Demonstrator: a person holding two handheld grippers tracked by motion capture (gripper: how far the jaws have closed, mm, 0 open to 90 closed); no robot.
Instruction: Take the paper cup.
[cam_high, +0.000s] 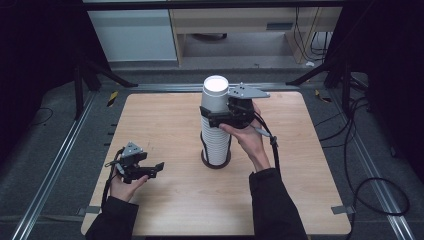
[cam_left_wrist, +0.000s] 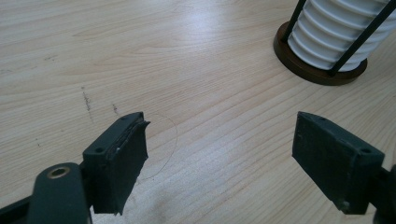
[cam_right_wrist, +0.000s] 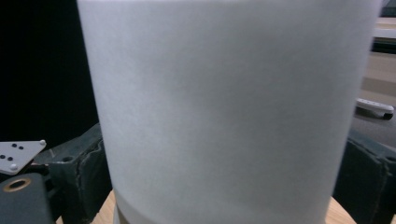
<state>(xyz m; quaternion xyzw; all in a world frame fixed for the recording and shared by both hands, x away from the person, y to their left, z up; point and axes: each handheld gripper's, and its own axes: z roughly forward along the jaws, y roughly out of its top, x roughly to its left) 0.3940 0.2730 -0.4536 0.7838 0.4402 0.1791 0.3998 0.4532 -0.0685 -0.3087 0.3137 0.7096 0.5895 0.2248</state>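
A stack of white paper cups (cam_high: 215, 125) stood upright in a round dark holder (cam_high: 216, 161) with thin black upright rods, near the middle of the wooden tabletop (cam_high: 170, 200), a bit toward the far edge. The top cup (cam_high: 215, 92) sat highest on the stack, open mouth up. The right gripper (cam_high: 220, 116) was at the top of the stack, a jaw on each side of the top cup's wall; in the right gripper view the cup (cam_right_wrist: 224, 112) sat between both jaws, edges meeting the pads, so it looked clamped on the cup. The right hand (cam_high: 247, 137) held that gripper from the near-right side of the stack.

The left gripper (cam_high: 155, 167) was low over the tabletop near the near-left corner, well apart from the stack, held by the left hand (cam_high: 125, 185). In the left gripper view its jaws stood wide apart with bare wood (cam_left_wrist: 215, 140) between them, gripping nothing; the holder base (cam_left_wrist: 317, 70) showed farther off.
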